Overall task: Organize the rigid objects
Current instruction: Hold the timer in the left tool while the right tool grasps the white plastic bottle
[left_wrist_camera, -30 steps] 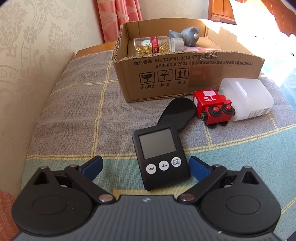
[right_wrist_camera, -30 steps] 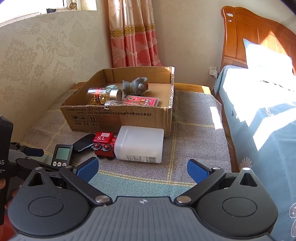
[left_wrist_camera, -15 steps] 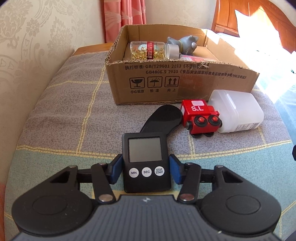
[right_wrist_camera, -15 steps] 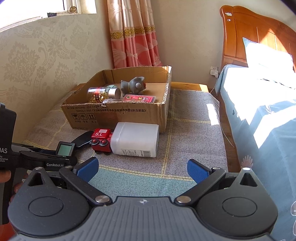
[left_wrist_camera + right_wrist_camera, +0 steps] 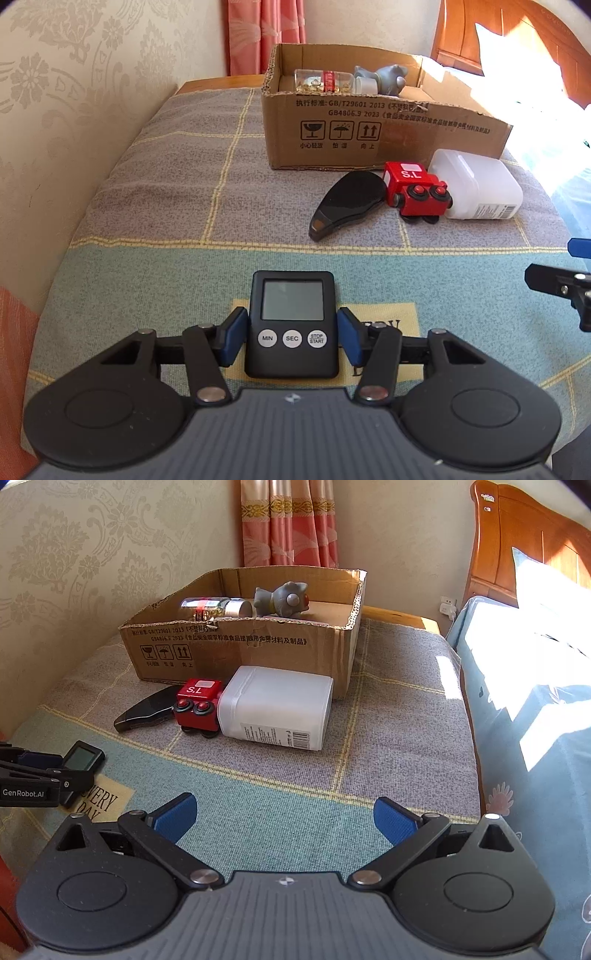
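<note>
The left gripper (image 5: 291, 334) grips the black timer (image 5: 291, 328) by its two side edges, both blue pads pressed flat on the casing though the jaws are easing slightly apart, screen and three white buttons facing up. The timer sits low over the teal band of the blanket (image 5: 155, 280), just above a cream patch with printed letters. The right gripper (image 5: 284, 818) hangs with its jaws wide apart and nothing between them, over bare teal cloth.

Ahead of the timer the blanket lies free up to the black paddle-shaped case (image 5: 347, 205), which rests flat beside the red toy train (image 5: 415, 192). The train touches the white plastic jar (image 5: 277, 707), lying on its side just in front of the cardboard box (image 5: 240, 650). The box stands open at the far end, its torn front edge facing the grippers; inside lie a clear bottle of yellow capsules (image 5: 321, 81) and a grey toy figure (image 5: 282, 600) (a flat red item from earlier is hidden now behind the wall). Left of the box a broad strip of grey checked cloth runs clear to the wall.

The blanket covers a narrow bed set against patterned wallpaper (image 5: 74, 565). A pink curtain (image 5: 290, 520) hangs behind the box, and a wooden headboard (image 5: 535, 542) with sunlit blue bedding stands to the right.
</note>
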Tool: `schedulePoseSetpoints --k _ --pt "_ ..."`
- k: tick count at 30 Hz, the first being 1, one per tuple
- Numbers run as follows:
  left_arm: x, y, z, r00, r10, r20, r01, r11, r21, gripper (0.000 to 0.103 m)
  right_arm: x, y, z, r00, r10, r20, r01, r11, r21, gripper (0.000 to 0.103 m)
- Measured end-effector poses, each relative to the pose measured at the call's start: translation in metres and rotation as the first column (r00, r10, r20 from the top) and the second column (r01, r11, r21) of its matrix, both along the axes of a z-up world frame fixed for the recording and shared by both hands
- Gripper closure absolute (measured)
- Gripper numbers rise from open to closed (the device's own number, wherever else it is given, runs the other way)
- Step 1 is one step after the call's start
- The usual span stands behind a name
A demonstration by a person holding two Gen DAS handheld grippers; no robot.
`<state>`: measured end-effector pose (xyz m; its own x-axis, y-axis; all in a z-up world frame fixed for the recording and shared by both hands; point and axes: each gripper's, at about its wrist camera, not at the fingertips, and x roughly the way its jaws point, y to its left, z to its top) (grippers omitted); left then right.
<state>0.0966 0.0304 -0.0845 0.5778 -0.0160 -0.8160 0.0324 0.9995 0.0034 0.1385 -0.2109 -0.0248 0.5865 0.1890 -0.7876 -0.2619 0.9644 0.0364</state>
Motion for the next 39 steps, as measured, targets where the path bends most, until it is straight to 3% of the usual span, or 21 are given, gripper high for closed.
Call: schedulePoseSetpoints --k 4,6,11,15,17,21,25,36,39 --pt "-0.001 -0.003 -0.001 1.000 -0.008 0.026 0.006 0.999 0.046 0.036 0.018 0.006 0.006 0.999 -0.030 0.039 0.028 0.999 0.030 0.000" --pt "0.000 -0.003 -0.003 0.999 -0.011 0.037 0.009 0.998 0.063 0.024 0.030 0.011 0.010 0.997 -0.052 0.065 0.049 0.998 0.046 0.000" --pt "0.000 0.005 -0.006 0.999 -0.002 0.042 0.000 1.000 0.031 0.021 0.060 0.029 0.005 0.993 -0.086 0.079 0.083 0.996 0.034 0.000" --pt "0.001 0.007 -0.006 0.999 -0.005 0.047 0.004 1.000 0.028 0.018 0.077 0.047 -0.011 0.992 -0.103 0.073 0.107 0.993 -0.058 0.000" --pt "0.001 0.007 -0.007 0.999 -0.007 0.050 0.005 1.000 0.026 0.018 0.078 0.047 -0.016 0.990 -0.120 0.073 0.126 0.987 -0.096 0.000" --pt "-0.004 0.010 -0.007 0.998 0.005 0.060 -0.006 1.000 0.017 0.018 0.073 0.032 -0.020 0.987 -0.157 0.044 0.160 0.983 -0.085 0.000" --pt "-0.007 0.008 -0.007 0.996 -0.007 0.087 0.006 1.000 0.016 0.023 0.068 0.023 -0.022 0.988 -0.153 0.034 0.156 0.983 -0.093 0.000" --pt "-0.015 0.000 -0.007 0.991 -0.009 0.132 0.010 1.000 -0.011 0.050 0.069 0.029 -0.018 0.993 -0.114 0.043 0.118 0.987 -0.110 0.000" --pt "-0.011 0.000 -0.007 0.990 -0.020 0.138 0.022 1.000 -0.012 0.051 0.071 0.030 -0.018 0.994 -0.104 0.038 0.108 0.988 -0.110 0.000"
